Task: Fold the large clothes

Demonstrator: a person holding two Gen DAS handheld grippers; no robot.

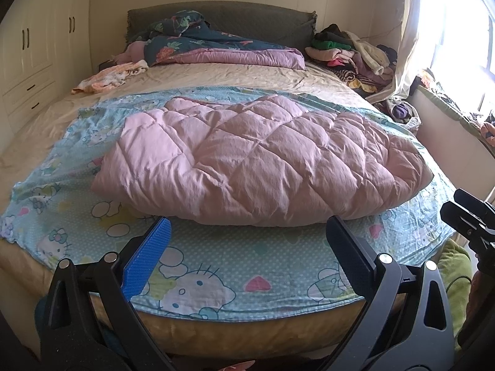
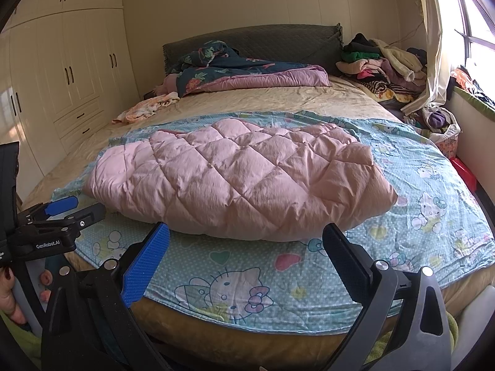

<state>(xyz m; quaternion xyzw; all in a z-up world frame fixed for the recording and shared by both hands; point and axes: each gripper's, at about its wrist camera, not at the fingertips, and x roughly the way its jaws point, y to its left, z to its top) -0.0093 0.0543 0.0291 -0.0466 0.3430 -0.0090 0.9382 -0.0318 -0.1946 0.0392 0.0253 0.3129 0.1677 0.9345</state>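
Blue ribbed pads line one finger of each hand-held tool, and both tools stand wide apart with nothing between their fingers. The left gripper [image 1: 247, 232] hangs over the near edge of the bed [image 1: 216, 75], its fingers spread and touching no cloth; the same holds for the right gripper [image 2: 246, 236], which points at the bed from just beside it. In the right wrist view the left gripper shows again at the left edge, with white writing on its black body that reads "GenRobot.AI", and part of a hand [image 2: 10, 293] grips its handle below.

A pink quilted coat [image 1: 256, 157], puffy and stitched in diamonds, lies bunched across the middle of a light blue cartoon-cat sheet [image 1: 198, 281] spread over the foot of the bed. It sits just beyond both sets of open fingers, apart from them.

Farther back a dark floral quilt [image 1: 198, 41] with a purple lining is heaped against the grey headboard [image 1: 247, 15], and a small peach garment [image 1: 108, 77] lies on the tan bedsheet to the left. A pile of clothes [image 1: 349, 54] is stacked at the far right corner by the curtain [image 1: 408, 31]. Cream wardrobe doors [image 2: 74, 71] run along the left wall.
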